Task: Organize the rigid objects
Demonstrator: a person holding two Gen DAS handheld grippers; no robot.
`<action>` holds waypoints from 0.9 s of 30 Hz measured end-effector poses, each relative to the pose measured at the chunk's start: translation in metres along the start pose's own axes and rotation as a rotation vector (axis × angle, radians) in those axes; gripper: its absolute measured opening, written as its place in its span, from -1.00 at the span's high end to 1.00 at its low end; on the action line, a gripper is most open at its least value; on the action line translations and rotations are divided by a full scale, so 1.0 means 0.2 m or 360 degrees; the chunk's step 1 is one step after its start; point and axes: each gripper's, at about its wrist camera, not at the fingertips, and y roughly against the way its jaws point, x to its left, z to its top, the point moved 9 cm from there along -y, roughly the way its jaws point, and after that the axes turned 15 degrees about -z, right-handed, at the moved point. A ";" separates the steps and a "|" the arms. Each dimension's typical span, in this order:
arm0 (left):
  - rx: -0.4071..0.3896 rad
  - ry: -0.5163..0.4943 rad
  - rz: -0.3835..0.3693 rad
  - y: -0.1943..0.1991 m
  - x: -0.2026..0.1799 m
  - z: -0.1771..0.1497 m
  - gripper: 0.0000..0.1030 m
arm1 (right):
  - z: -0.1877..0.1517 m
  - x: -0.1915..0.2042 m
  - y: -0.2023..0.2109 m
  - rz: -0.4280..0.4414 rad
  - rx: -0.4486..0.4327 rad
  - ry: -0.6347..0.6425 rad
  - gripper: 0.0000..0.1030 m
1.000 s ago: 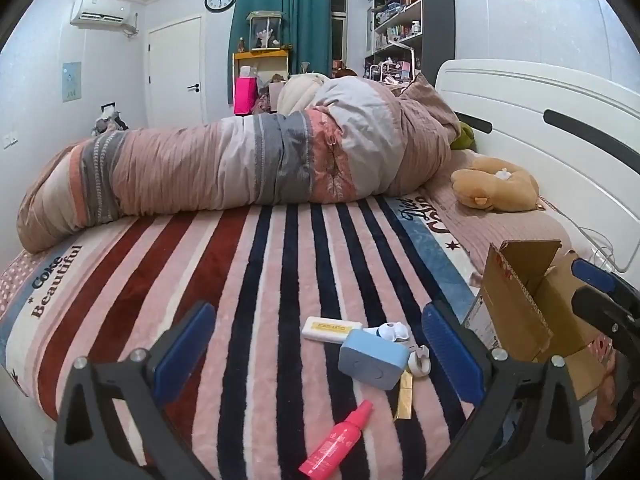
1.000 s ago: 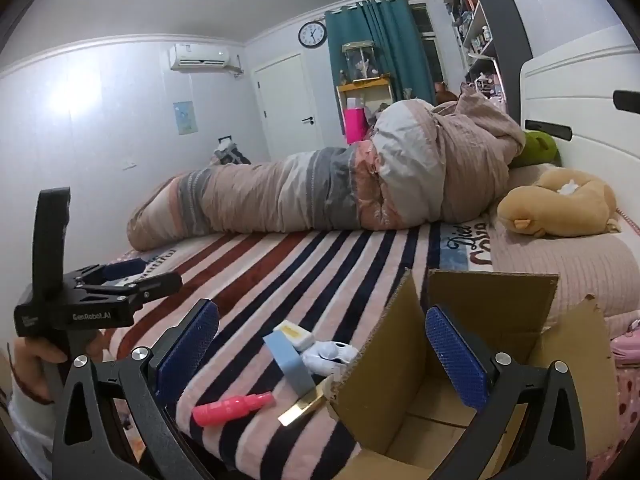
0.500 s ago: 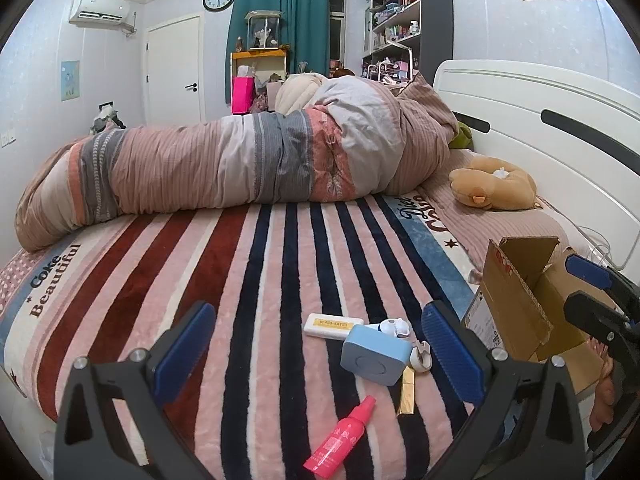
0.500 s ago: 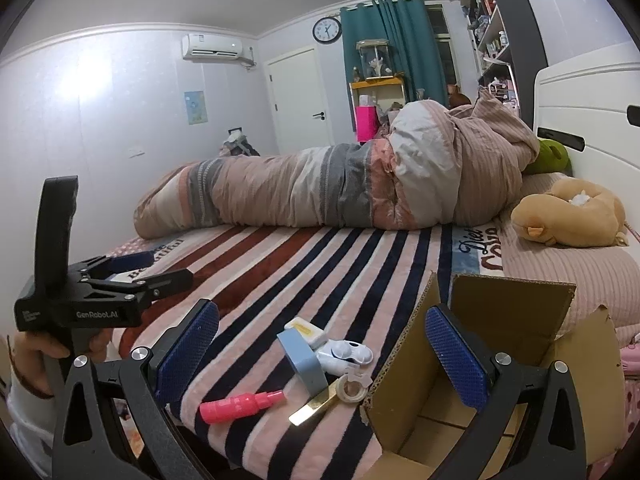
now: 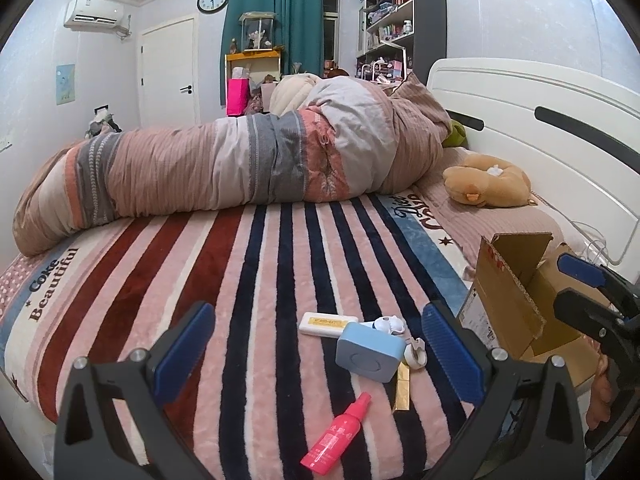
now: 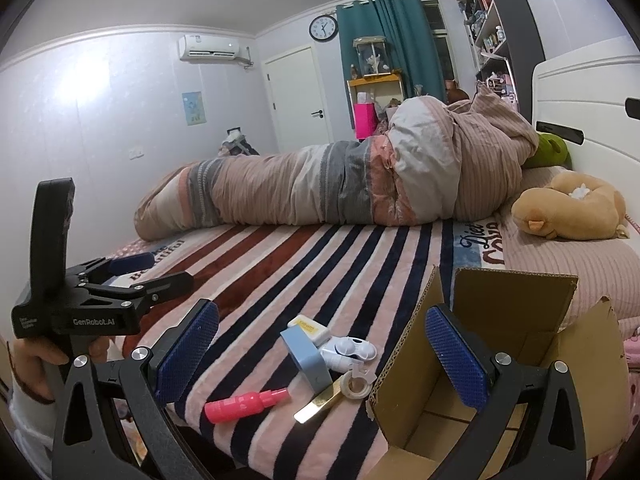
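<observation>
items: small cluster on striped plush bedspread point(image 5: 280, 280), near bed's front edge — pink plastic spray bottle point(image 5: 338, 436) lying flat, pale-blue rounded square box point(image 5: 370, 352) propped on edge, flat white-and-yellow case point(image 5: 328, 323), white rounded gadget point(image 6: 350, 350), clear tape roll in white dispenser point(image 6: 357, 380), thin gold strip point(image 6: 320, 402). All still out of box.
box: open brown cardboard carton point(image 6: 500, 364), flaps up, just right of cluster; what shows of the inside is bare.
L gripper point(image 5: 316, 356): blue pads wide apart, holds nothing; cluster sits betw. & just past pads.
R gripper point(image 6: 322, 350): also wide open, empty; right pad over carton's near flap, left pad over bedspread.
change: over last sec both views shift only slightly — R cam now shows more of items & less carton; L view has cluster a bit lower. No item moved.
meaning: prob. still approach phase, sorting not begun; first pick looks like blue box or spray bottle, but that's a guess.
room: rolled quilt point(image 5: 240, 168), tan plush toy point(image 5: 486, 184) well behind, not involved.
</observation>
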 end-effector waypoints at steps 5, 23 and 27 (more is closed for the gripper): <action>-0.0002 0.0001 -0.0002 0.01 0.00 0.00 -0.99 | -0.01 -0.01 0.00 -0.0009 0.0003 -0.0003 -1.00; 0.0000 0.0002 0.0002 0.01 0.00 0.00 -0.99 | -0.02 -0.02 0.00 -0.0024 0.0020 -0.0018 -1.00; 0.0001 0.0000 0.0002 0.01 0.01 0.00 -0.99 | -0.02 -0.02 0.00 -0.0022 0.0022 -0.0018 -1.00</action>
